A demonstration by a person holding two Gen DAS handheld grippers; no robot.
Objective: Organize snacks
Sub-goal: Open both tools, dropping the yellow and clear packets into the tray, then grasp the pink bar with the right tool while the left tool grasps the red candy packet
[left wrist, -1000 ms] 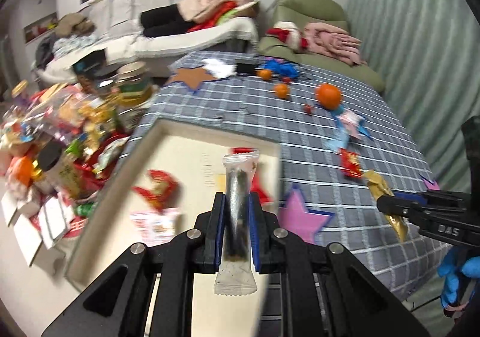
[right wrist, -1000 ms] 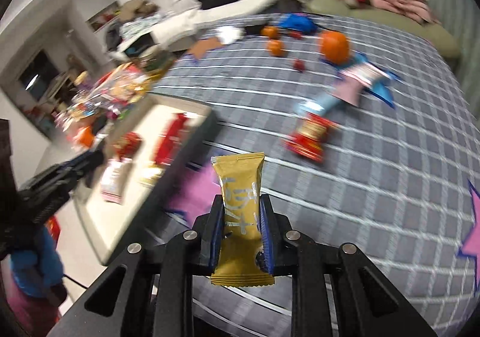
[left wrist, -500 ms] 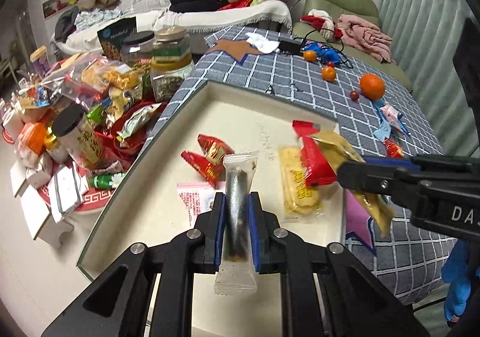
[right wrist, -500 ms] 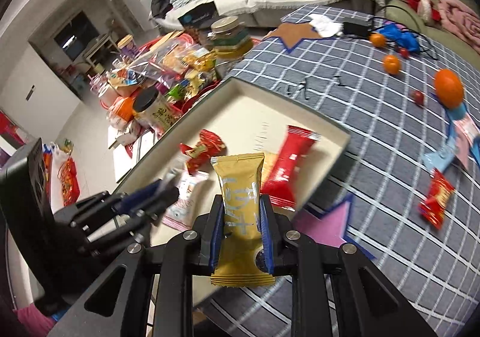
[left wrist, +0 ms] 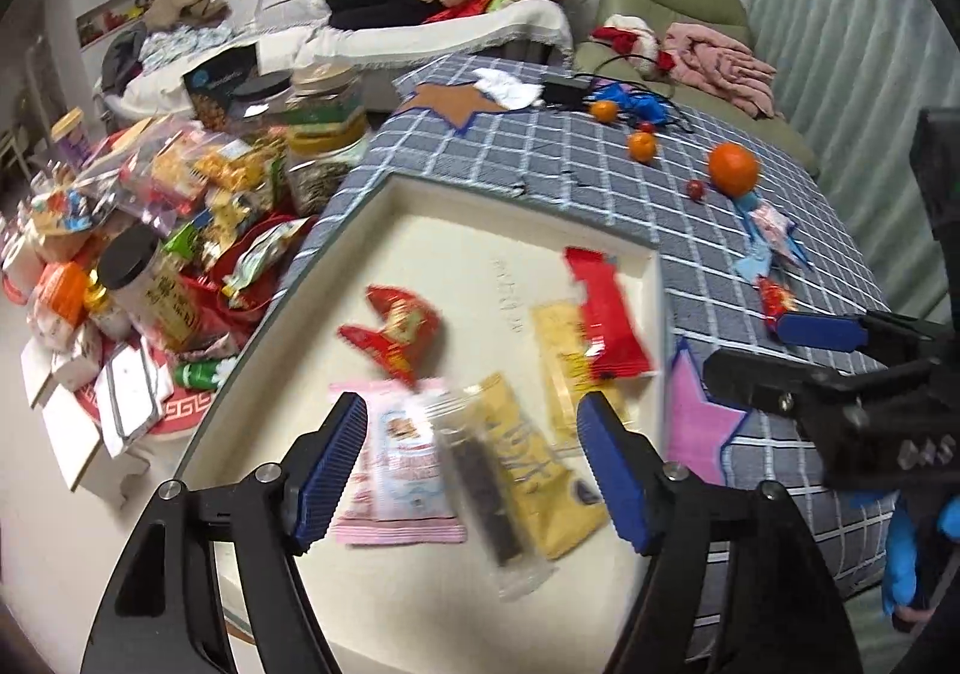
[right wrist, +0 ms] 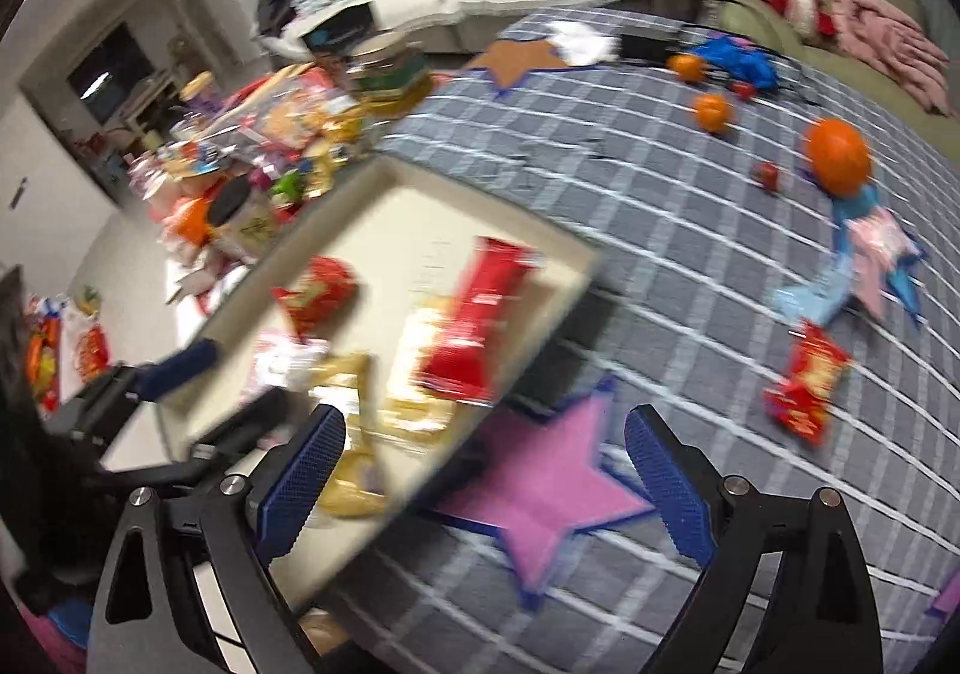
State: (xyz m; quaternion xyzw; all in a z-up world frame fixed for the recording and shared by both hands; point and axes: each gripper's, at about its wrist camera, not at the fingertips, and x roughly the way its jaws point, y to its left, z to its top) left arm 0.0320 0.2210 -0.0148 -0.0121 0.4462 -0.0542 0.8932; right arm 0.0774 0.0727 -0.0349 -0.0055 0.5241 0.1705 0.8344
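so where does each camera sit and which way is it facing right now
Left wrist: on the left gripper, looking down into the cream tray; its opening blue-padded fingers show, right gripper alongside.
Right wrist: on the right gripper, over the pink star mat; opening fingers show.
Shared: cream tray, red wrapper.

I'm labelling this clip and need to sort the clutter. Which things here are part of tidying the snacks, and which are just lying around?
Part of the job:
cream tray
clear dark snack bar
yellow snack packet
pink packet
long red packet
red packet on the cloth

Just lying about:
large orange
pink star mat
jars
pink clothes
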